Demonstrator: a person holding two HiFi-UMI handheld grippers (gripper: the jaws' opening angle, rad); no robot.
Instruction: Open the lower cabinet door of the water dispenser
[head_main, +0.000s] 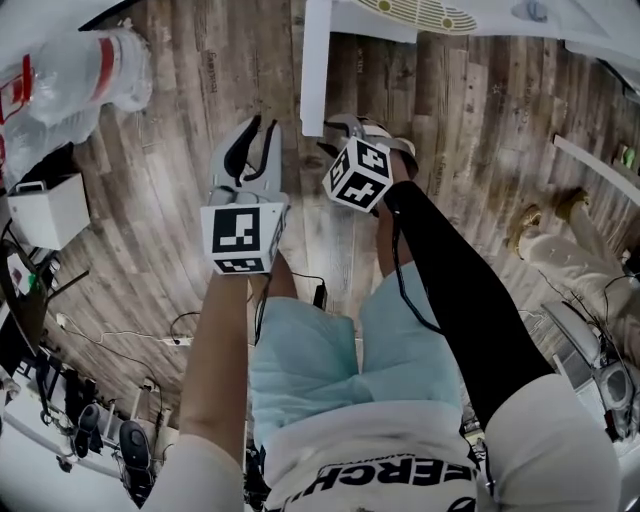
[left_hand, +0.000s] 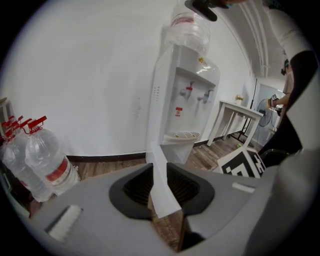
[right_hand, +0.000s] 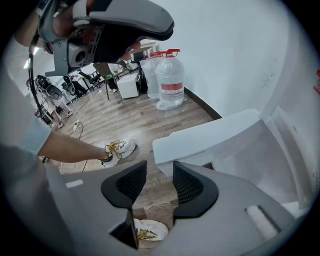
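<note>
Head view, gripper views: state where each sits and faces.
Head view: on the head, looking steeply down at floor; arms, left gripper, right gripper.
Left gripper view: on that gripper, facing the water dispenser; own open jaws.
Right gripper view: on that gripper, facing floor; open jaws, leg, shoes.
Shared: all show the cabinet door.

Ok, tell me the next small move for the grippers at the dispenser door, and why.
Probably ease both grippers back and stop. The lower cabinet door already stands swung out from the water dispenser, and the left gripper and right gripper are open, gripping nothing, so no pull seems left.
</note>
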